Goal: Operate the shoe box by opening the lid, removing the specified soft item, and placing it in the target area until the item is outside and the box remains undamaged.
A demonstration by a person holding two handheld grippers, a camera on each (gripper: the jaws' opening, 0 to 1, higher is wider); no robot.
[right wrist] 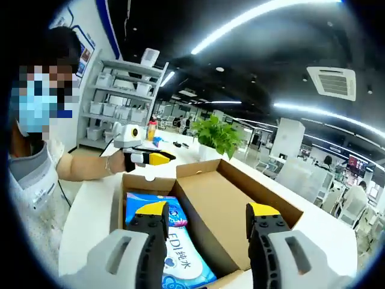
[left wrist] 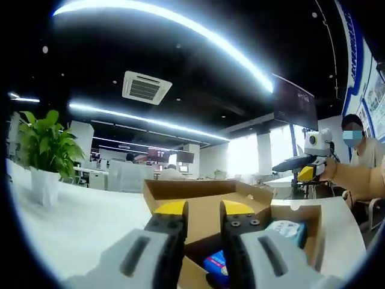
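Partly hidden: the shoe box [left wrist: 240, 208], brown corrugated cardboard, rectangular, lay open just beyond the left gripper [left wrist: 203, 211], whose jaws covered its near wall and much of its inside. Between and beside those jaws only scraps of the contents showed: a blue corner and a pale packet, print too small to read. The left gripper's jaws, black with yellow tips, stood a narrow gap apart and held nothing.

From the right gripper view the box [right wrist: 264, 198] ran lengthwise away from the right gripper [right wrist: 207, 220], lid flap raised along its far long side. A soft pack [right wrist: 171, 241], glossy blue-and-white plastic wrap with printed lettering, lay flat in the box's left half, long axis along the box; its near end was cut off behind the left-hand jaw. The right gripper's jaws stood wide apart, empty, above the box's near end.

Beyond the box's far end, the left gripper [right wrist: 157, 158] appeared, held by a person's hand. A potted plant [right wrist: 215, 137] stood on the white table [right wrist: 90, 211] further off.
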